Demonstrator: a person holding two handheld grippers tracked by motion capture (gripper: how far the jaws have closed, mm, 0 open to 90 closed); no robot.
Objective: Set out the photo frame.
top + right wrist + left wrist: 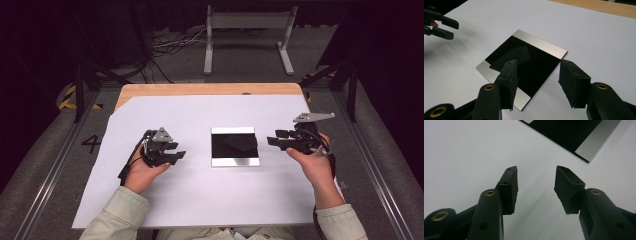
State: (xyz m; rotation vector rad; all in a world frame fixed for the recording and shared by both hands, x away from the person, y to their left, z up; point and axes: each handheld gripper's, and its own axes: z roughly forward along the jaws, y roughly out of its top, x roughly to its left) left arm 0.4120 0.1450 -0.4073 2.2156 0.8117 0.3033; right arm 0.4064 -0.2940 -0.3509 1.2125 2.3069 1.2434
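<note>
One black plate [235,146] with two silver end strips lies flat mid-sheet on the white paper [200,200], between two grippers; its strips run across the table; the right gripper view shows a dark reflection on it; left gripper [536,182] and right gripper [537,77] both gape wide, empty.

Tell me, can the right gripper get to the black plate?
Probably yes. The right gripper sits just beside the plate with its jaws open, and nothing lies on the white sheet between them.
</note>
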